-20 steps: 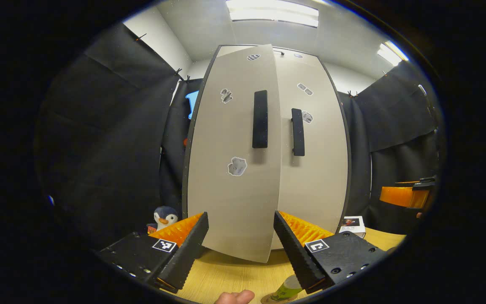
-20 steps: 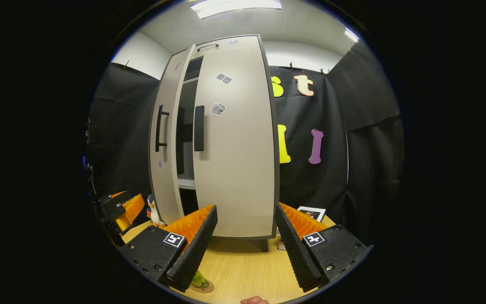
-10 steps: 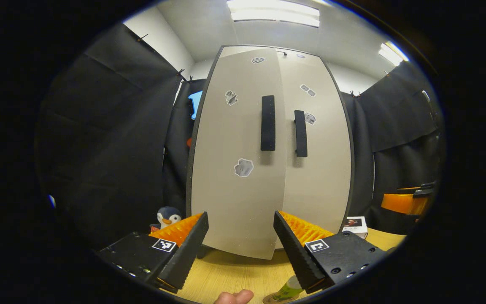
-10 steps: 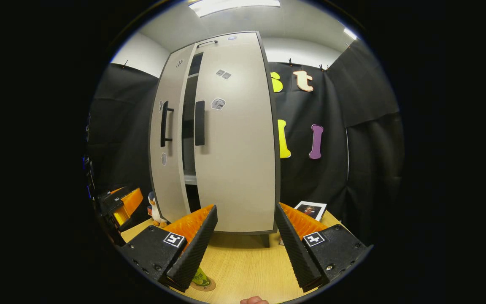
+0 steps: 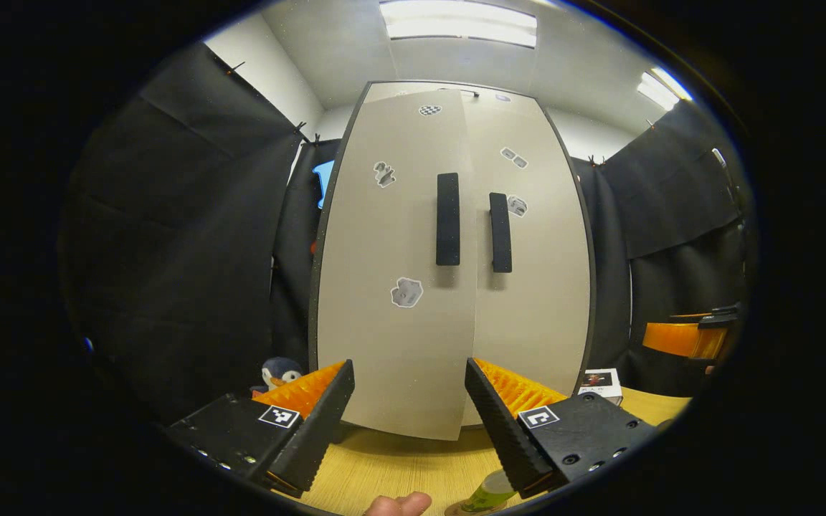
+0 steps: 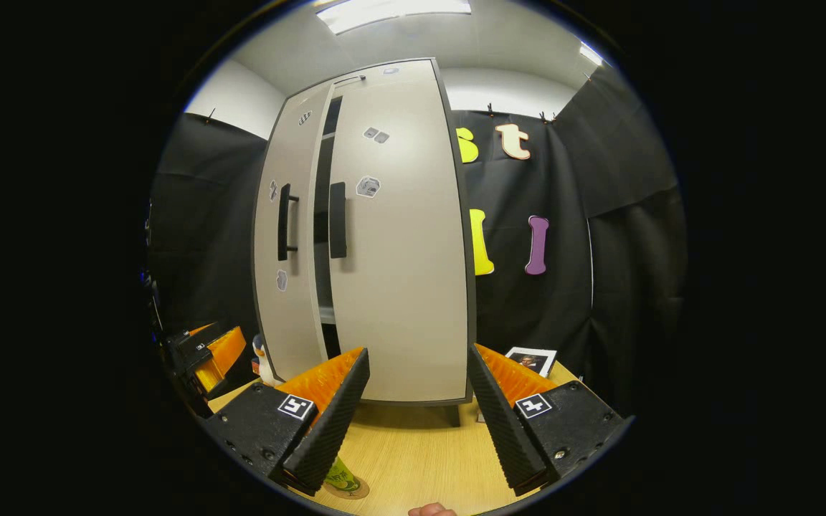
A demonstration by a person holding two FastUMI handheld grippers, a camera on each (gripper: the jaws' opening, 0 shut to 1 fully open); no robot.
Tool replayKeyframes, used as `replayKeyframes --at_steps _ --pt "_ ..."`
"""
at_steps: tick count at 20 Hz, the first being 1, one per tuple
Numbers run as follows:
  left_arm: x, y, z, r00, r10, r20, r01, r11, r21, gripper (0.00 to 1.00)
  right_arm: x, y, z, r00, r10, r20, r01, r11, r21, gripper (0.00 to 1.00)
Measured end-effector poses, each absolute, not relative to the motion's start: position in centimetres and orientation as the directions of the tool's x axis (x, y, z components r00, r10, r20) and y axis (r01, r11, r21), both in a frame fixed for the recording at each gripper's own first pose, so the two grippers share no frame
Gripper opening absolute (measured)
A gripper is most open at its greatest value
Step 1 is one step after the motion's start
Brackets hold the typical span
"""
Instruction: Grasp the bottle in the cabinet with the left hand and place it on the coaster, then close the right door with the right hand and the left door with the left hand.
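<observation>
The bottle (image 5: 488,494) stands on the coaster (image 6: 350,491) on the wooden table (image 6: 413,459), low in front of the cabinet (image 5: 528,287); in the left gripper view just its green body shows at the bottom edge, partly behind that gripper's right finger, and in the right gripper view its green lower part sits on the round coaster, partly behind that gripper's left finger. The left gripper (image 5: 407,408) hangs in front of the cabinet with its two fingers spread wide and nothing between them, clear of the doors. The right gripper (image 6: 416,401) is likewise spread apart and holds nothing. The right door (image 6: 399,236) lies flat against the cabinet front. The left door (image 5: 391,272) stands slightly ajar: in the right gripper view a narrow dark gap shows between its edge and the right door, with a bit of shelf visible inside. Each door carries a dark vertical handle near the middle seam, and small stickers dot both fronts. A toy penguin (image 5: 280,373) sits on the table left of the cabinet, and a small picture card (image 6: 531,360) lies to the right of it. A fingertip (image 5: 399,504) shows at the bottom of the left gripper view.
</observation>
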State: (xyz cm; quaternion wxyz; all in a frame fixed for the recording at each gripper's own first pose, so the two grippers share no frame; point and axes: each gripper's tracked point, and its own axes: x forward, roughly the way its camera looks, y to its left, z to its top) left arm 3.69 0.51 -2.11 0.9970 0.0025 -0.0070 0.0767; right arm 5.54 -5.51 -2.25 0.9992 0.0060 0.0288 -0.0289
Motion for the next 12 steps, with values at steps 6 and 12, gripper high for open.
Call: replayKeyframes --at_steps 6,12 --pt "4.1 0.6 -2.2 0.990 0.144 0.004 -0.144 0.989 0.010 0.95 5.9 -5.9 -1.1 0.998 -0.062 -0.029 0.063 0.998 0.025 0.84" --pt "4.0 0.8 -2.4 0.989 0.146 0.004 -0.146 0.989 0.009 0.95 6.0 -5.8 -0.9 0.998 -0.059 -0.024 0.060 0.998 0.024 0.84"
